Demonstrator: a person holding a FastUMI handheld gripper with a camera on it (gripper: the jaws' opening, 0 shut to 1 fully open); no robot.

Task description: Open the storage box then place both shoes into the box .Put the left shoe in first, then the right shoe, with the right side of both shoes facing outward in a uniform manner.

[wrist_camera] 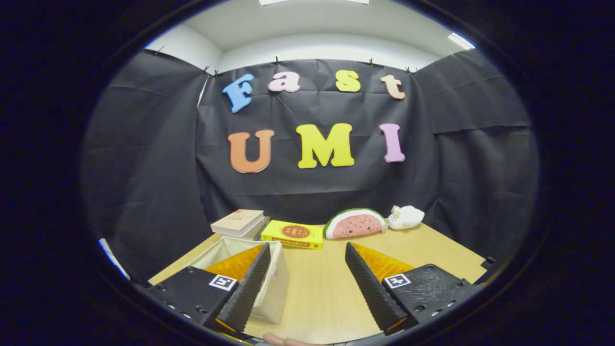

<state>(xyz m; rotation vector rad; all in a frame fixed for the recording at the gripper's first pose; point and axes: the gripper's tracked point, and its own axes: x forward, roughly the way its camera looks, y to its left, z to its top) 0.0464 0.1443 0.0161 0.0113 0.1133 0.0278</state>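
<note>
My gripper (307, 254) is open above the wooden table (326, 288), with nothing between its fingers. A cream fabric storage box (276, 283) stands on the table at the left, partly behind the left finger (250, 283). The box's top looks open, though the finger hides most of its inside. The right finger (370, 288) hangs over bare table. A bit of a person's hand (283, 341) shows at the near edge between the fingers.
Along the back of the table lie a stack of books (240, 222), a yellow book (293, 234), a watermelon-slice plush (355, 223) and a small white plush (406, 217). Black cloth walls close the booth on three sides.
</note>
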